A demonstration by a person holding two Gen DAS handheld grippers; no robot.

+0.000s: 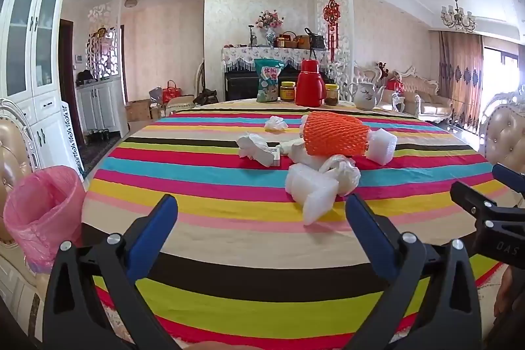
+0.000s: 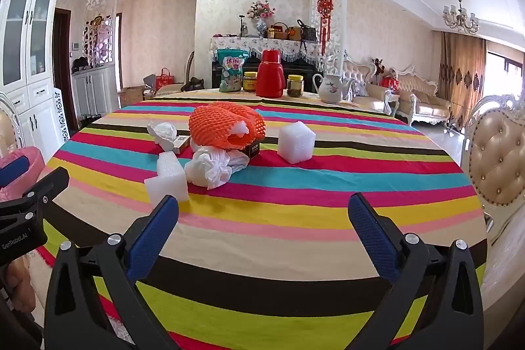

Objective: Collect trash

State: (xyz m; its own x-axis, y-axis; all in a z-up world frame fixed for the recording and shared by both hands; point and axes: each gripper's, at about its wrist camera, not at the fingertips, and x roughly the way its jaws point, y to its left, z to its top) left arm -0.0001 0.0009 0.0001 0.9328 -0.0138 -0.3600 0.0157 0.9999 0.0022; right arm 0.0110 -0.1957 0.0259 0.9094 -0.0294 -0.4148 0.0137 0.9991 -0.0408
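Between your two spread grippers and the trash heap, the striped tablecloth (image 2: 279, 218) lies bare, so you can pass there. A white foam block (image 2: 167, 182) stands nearest, a crumpled white plastic bag (image 2: 213, 168) touching it, orange foam netting (image 2: 226, 127) behind. A separate white foam cube (image 2: 296, 141) sits apart to the right, with bare cloth between it and the heap.

Bright daylight from right window (image 1: 502, 61); sharp focus; strong fisheye bending, dark corners.
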